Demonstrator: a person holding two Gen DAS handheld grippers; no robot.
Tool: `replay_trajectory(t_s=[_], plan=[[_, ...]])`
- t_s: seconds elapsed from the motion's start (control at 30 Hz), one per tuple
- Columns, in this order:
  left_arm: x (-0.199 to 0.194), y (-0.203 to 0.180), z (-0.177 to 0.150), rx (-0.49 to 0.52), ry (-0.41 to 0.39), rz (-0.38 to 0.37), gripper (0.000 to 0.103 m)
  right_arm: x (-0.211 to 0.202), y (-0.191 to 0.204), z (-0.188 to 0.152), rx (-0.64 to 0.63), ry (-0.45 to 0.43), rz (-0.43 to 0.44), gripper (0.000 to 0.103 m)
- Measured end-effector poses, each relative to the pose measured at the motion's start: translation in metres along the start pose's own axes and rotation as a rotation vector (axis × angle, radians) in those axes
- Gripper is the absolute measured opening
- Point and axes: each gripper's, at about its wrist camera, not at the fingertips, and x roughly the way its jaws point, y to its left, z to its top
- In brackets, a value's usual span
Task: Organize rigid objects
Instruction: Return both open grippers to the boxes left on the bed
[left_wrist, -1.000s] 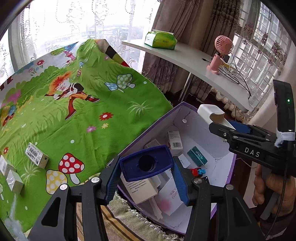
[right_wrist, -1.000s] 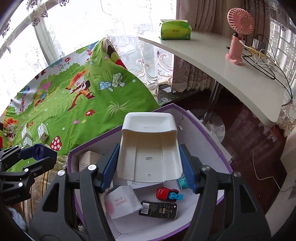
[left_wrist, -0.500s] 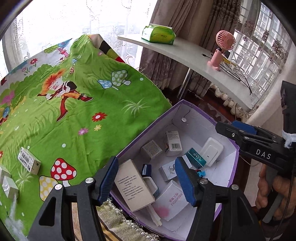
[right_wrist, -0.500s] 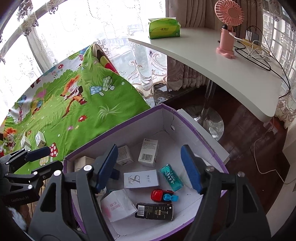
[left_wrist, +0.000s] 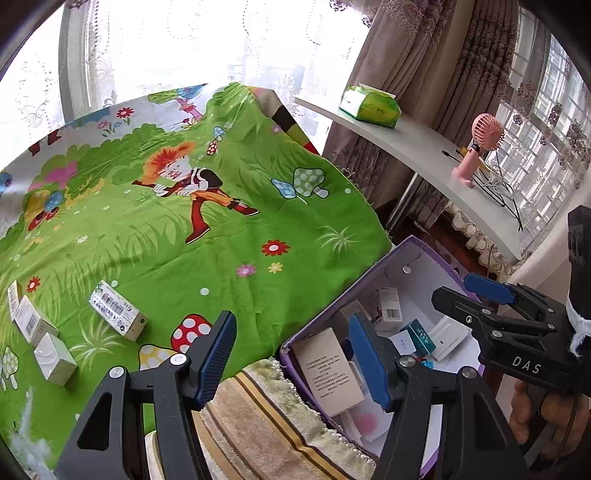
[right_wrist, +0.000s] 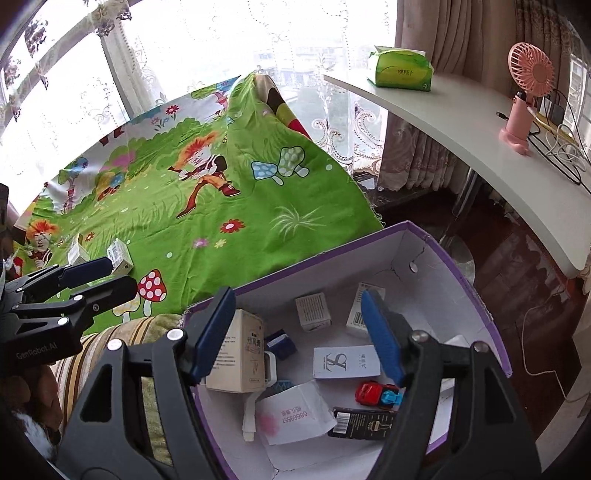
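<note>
A purple-edged white box (right_wrist: 458, 266) (left_wrist: 421, 245) holds several small cartons, a white plastic part (left_wrist: 448, 336), a red toy car (right_wrist: 375, 393) and a black carton (right_wrist: 365, 424). My left gripper (left_wrist: 291, 354) is open and empty, over the box's left edge and the green mat. My right gripper (right_wrist: 301, 332) is open and empty above the box. Small white boxes lie on the mat: one with a barcode (left_wrist: 118, 309), others at far left (left_wrist: 35, 325) (left_wrist: 54, 357). The barcode box also shows in the right wrist view (right_wrist: 120, 256).
The green cartoon mat (left_wrist: 184, 229) covers the raised surface. A striped towel (left_wrist: 266, 421) lies at the front between mat and box. A white curved shelf (right_wrist: 461, 107) carries a green tissue pack (right_wrist: 400, 68) and a pink fan (right_wrist: 524, 92). Dark floor lies right of the box.
The left gripper let go of a blue item and the right let go of the white plastic part, both into the box. Both grippers opened, and the left swung left toward the mat.
</note>
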Motion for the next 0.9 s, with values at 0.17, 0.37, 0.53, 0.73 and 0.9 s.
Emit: replay_trajectory(t_s=[0.17,0.37,0.53,0.73,0.9], plan=[[-0.012,0.042,-0.003,-0.065,-0.025,0.055,0.068,0.01,0.038,0.007,-0.057,0.018,0.045,0.074],[-0.025,0.093,-0.011,-0.149,-0.039,0.12,0.068,0.029,0.086,0.011,-0.135,0.044,0.088,0.074],[-0.035,0.135,-0.016,-0.207,-0.047,0.168,0.069,0.043,0.12,0.014,-0.19,0.062,0.126,0.074],[-0.049,0.183,-0.016,-0.275,-0.064,0.227,0.069,0.061,0.157,0.019,-0.244,0.086,0.158,0.074],[-0.058,0.218,-0.013,-0.319,-0.074,0.272,0.069,0.076,0.188,0.023,-0.293,0.104,0.181,0.074]])
